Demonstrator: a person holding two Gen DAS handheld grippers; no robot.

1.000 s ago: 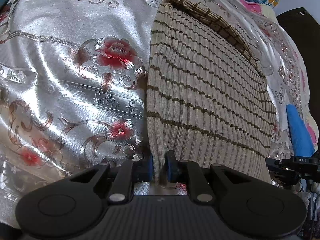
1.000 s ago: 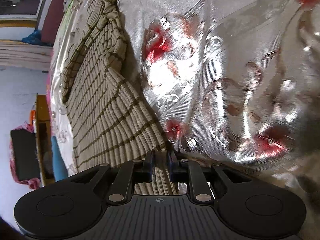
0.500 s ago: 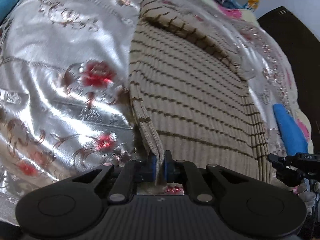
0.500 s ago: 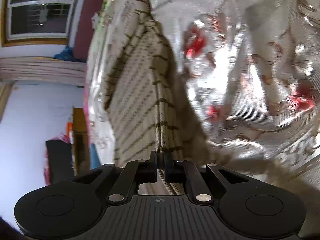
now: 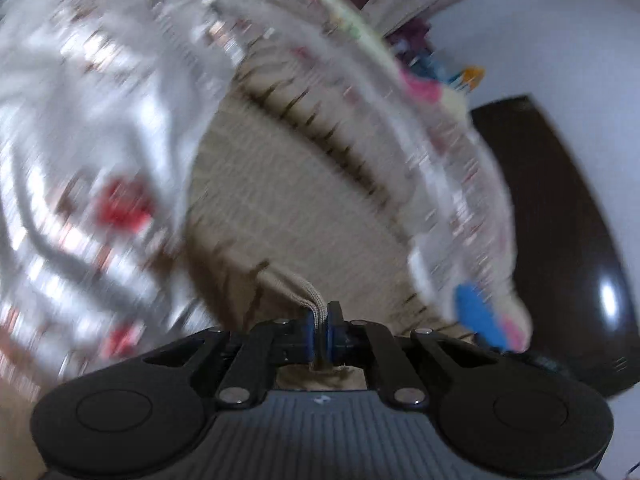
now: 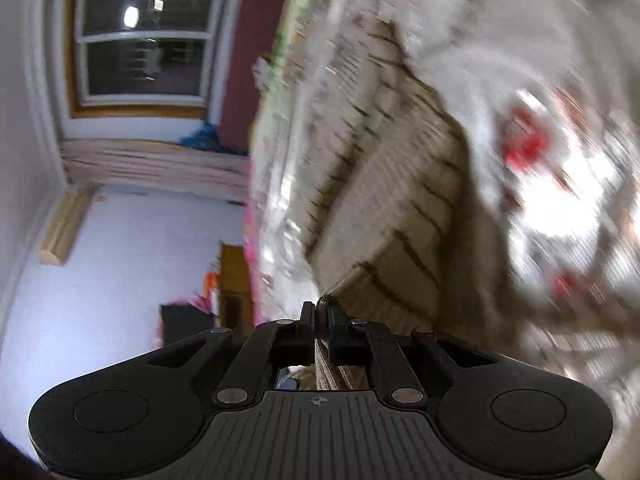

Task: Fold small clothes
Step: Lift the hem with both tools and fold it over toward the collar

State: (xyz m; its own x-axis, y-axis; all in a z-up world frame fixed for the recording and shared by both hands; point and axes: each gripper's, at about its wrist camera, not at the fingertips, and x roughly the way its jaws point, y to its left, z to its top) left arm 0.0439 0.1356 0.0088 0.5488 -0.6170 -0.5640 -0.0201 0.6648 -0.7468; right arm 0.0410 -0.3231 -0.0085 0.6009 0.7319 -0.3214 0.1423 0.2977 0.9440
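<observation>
Now, with each hand-held gripper, left (image 5: 320, 334) and right (image 6: 320, 330), clamped on a hem corner of the striped knit top (image 5: 288, 200) lifting off the bedspread (image 5: 100, 152), carry both corners level and together toward its far edge.

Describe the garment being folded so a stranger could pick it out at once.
Find the shiny silver bedspread with red flowers. On it lies a beige ribbed sweater with thin dark stripes, its near hem pinched in the left claw and the right claw. It is the only matte knit there.
</observation>
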